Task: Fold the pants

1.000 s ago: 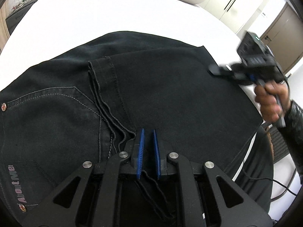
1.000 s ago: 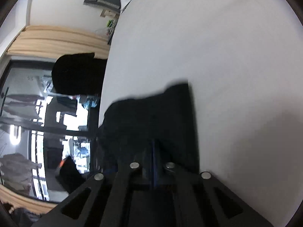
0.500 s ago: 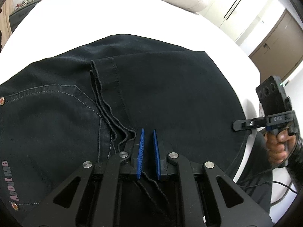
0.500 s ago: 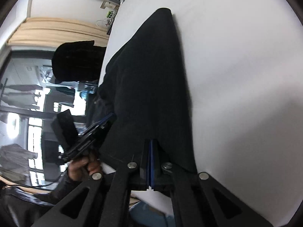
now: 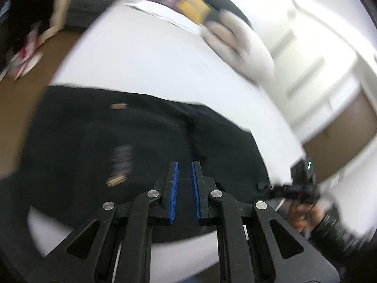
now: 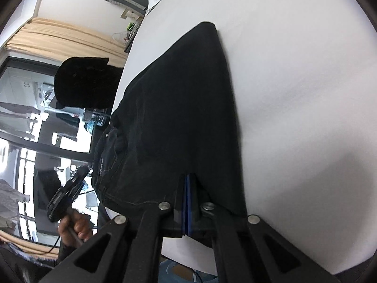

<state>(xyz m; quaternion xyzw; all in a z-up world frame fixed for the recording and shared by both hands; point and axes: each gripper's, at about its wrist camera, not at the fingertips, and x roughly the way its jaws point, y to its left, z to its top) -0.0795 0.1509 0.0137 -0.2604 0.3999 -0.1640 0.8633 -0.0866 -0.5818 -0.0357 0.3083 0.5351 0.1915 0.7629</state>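
Note:
The black pants (image 5: 141,141) lie folded on the white bed (image 5: 146,56); they also show in the right wrist view (image 6: 179,118). My left gripper (image 5: 185,172) hovers above the pants, its blue pads slightly apart and empty; this view is blurred. My right gripper (image 6: 188,184) is shut on the near edge of the pants, by the bed's edge. The right gripper also shows in the left wrist view (image 5: 301,184), and the left gripper in the right wrist view (image 6: 68,193).
A pale pillow (image 5: 238,40) lies at the far side of the bed. White bed surface (image 6: 294,94) stretches to the right of the pants. Brown floor (image 5: 28,75) lies to the left, and a window and curtains (image 6: 47,37) stand beyond the bed.
My left gripper has let go of the pants' hem edge and pulled up and back, opening slightly. The right gripper stays shut on the pants' edge.

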